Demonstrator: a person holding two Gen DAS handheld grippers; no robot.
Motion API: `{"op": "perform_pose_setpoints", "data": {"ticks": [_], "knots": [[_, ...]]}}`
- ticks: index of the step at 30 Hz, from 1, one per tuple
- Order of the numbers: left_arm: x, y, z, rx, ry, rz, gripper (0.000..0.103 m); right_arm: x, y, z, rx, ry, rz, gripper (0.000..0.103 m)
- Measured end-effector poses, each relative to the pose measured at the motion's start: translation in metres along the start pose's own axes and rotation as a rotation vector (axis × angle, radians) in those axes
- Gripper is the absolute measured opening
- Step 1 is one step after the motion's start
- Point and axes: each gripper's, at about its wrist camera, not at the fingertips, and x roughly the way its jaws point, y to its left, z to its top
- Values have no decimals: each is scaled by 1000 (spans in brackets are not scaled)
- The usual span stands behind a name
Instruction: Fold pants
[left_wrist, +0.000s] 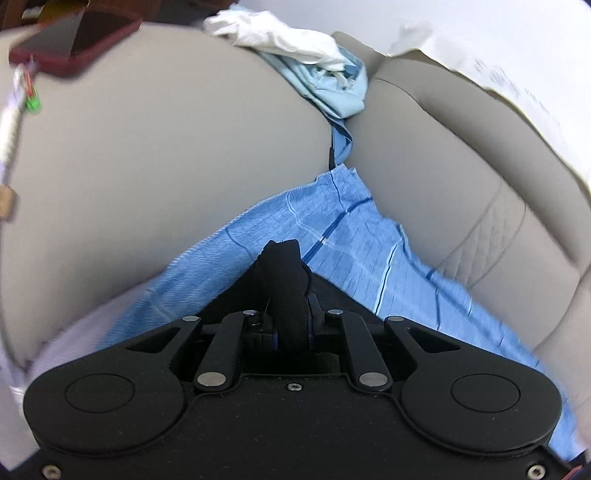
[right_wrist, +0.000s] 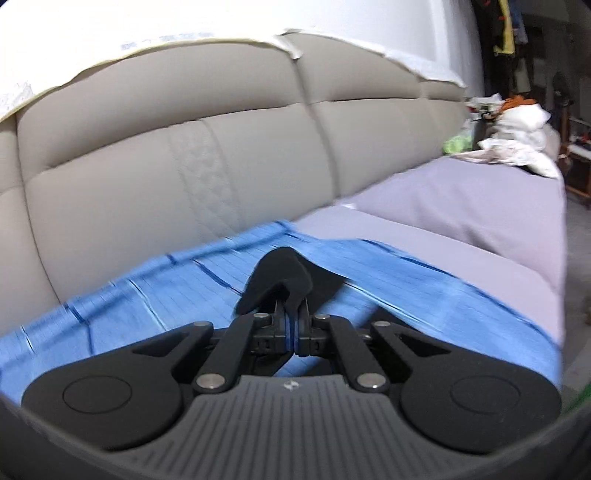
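Holding the pants (left_wrist: 343, 236) at two spots, I have both grippers pressed together on the blue striped cloth. The left gripper (left_wrist: 284, 258) has its black fingertips closed with cloth spreading out just ahead of and to both sides of them; whether a fold of it is actually caught between the pads I judge from how the fabric rises to the tips, not from a clear sight of it. The right gripper (right_wrist: 280, 273) shows the same: jaws together, blue cloth bunched under and beside the tips, the picture smeared there.

The pants lie across a sofa (right_wrist: 147, 155), below and ahead of each gripper, running toward the seat back.

To do this fold well, I would carry both held points across at one pace and one height, keep the cloth taut between them so no crease forms crooked, and lay edge on edge before letting go.

Counting: one pair of pants, two grippers, one sofa. Far ahead of the left gripper sits one heap of pale laundry (left_wrist: 295, 48); to its far left, one dark red phone (left_wrist: 74, 40).
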Motion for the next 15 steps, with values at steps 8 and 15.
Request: {"op": "perform_pose_setpoints", "data": {"ticks": [8,15], "knots": [[-33,3,-17,99,25,109,12,-36,-64,-77,56,104,-110,5],[-18,17,-39,117,84,201,12,-33,-83,-103,61,166,-152,5]]}}
